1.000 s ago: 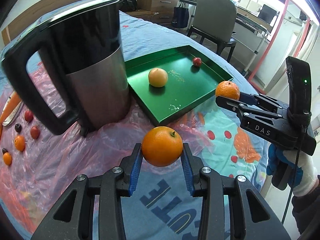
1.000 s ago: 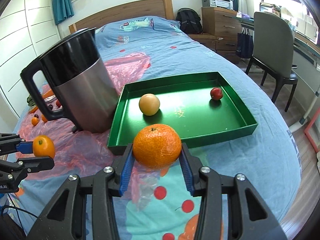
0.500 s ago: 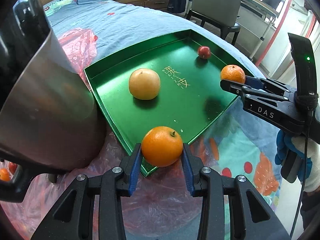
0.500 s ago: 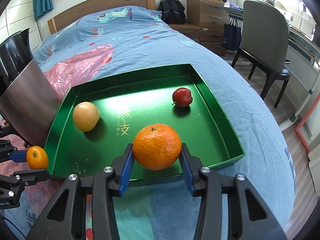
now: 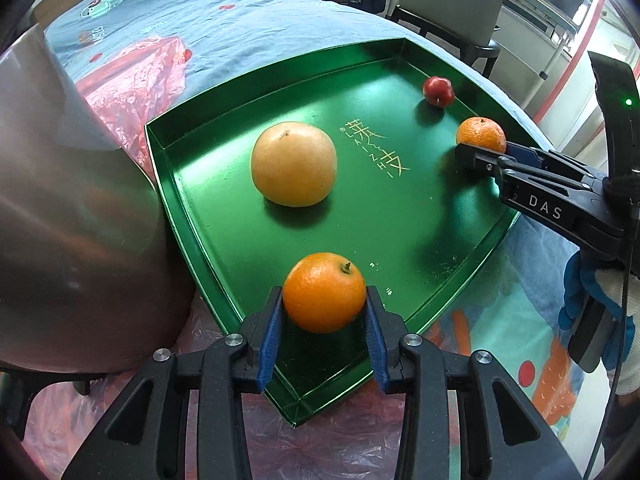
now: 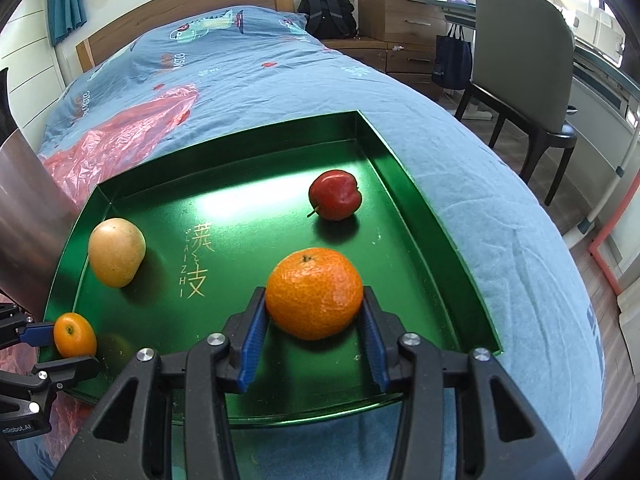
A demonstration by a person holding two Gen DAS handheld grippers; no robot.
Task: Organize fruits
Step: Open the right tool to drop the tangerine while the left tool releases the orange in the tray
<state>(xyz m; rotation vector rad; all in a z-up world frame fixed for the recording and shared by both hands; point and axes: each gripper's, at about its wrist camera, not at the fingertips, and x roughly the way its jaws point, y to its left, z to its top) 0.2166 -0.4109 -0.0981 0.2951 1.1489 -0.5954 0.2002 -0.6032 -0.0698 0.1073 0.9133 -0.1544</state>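
A green tray (image 5: 224, 216) (image 6: 404, 168) lies on the blue bed cover. In it are a yellow pear-like fruit (image 5: 294, 164) (image 6: 116, 252) and a small red apple (image 5: 439, 91) (image 6: 335, 195). My left gripper (image 5: 325, 312) is shut on a smooth orange (image 5: 324, 292) over the tray's near corner; it also shows in the right wrist view (image 6: 75, 335). My right gripper (image 6: 314, 320) is shut on a bumpy mandarin (image 6: 314, 294) over the tray's right part; the mandarin shows in the left wrist view too (image 5: 481, 135).
A steel kettle (image 5: 72, 216) stands close against the tray's left side. Red plastic film (image 5: 136, 76) lies on the bed behind it and under the tray's near edge. A chair (image 6: 524, 68) and drawers (image 6: 396, 12) stand beyond the bed.
Both grippers have moved forward with their fruits, from in front of the tray to over its inside. The kettle now fills the left edge of the left wrist view.
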